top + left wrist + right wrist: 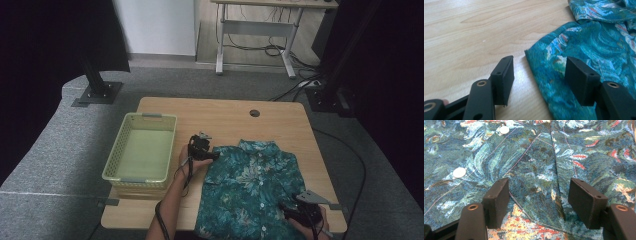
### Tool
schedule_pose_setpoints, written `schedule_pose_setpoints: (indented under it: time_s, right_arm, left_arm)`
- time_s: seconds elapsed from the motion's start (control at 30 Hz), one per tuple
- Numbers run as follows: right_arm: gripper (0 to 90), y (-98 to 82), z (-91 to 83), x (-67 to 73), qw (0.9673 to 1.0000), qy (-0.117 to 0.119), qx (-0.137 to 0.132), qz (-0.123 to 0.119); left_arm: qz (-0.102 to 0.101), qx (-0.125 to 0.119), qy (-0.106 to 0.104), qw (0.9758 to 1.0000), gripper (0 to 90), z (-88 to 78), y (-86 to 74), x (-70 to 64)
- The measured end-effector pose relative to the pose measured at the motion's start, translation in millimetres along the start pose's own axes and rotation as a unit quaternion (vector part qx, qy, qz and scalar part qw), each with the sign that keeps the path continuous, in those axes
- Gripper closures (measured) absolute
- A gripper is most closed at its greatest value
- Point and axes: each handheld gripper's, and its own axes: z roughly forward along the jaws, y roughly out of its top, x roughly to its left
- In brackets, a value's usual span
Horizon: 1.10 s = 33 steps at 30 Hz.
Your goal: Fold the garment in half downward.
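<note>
- A teal patterned shirt (250,192) lies spread flat on the wooden table (165,207), collar toward the far edge, its hem hanging at the near edge.
- My left gripper (216,155) sits at the shirt's left shoulder, just beside the sleeve.
- In the left gripper view my jaws stand wide apart; the sleeve's edge (541,82) lies on the table between them, and neither pad presses on it.
- My right gripper (287,206) hovers over the shirt's lower right part, near the hem.
- In the right gripper view those jaws gape wide too, over the fabric with a pocket seam (536,220) between them; nothing is pinched.
- A pale green basket (142,120) stands on the table left of the shirt, well apart from it.
</note>
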Motion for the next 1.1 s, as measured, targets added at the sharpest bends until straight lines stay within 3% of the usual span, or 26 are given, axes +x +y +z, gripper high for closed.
schedule_pose_setpoints:
  time_s: [0.37, 0.43, 0.57, 0.73, 0.9, 1.1]
  right_arm:
    - [32.4, -0.1, 0.0, 0.0, 1.0, 0.0, 0.0, 0.0]
    - [32.4, -0.1, -0.1, 0.2, 1.0, -0.001, 0.0, 0.0]
    - [32.3, 0.0, 0.0, 0.1, 1.0, -0.001, 0.0, 0.0]
    - [32.3, 0.0, -0.1, 0.3, 1.0, -0.001, 0.0, 0.0]
    - [32.3, -0.1, -0.1, 0.3, 1.0, -0.001, 0.0, 0.0]
    - [32.4, 0.0, -0.5, 1.0, 1.0, 0.0, 0.002, 0.0]
  left_arm:
    - [0.031, 0.009, 0.005, 0.9995, 38.1, 8.5, 7.5, -6.8]
    - [0.033, 0.006, 0.002, 0.9994, 43.7, 8.7, 6.7, -8.7]
    - [0.048, 0.004, 0.021, 0.9986, 55.4, 8.8, 5.3, -12.8]
    - [0.043, 0.004, 0.029, 0.9987, 67.9, 8.1, 4.8, -14.5]
    - [0.04, 0.009, 0.016, 0.999, 77.6, 9.5, 6.1, -19.4]
    - [0.033, 0.011, 0.02, 0.9992, 86.8, 7.5, 7.0, -21.5]
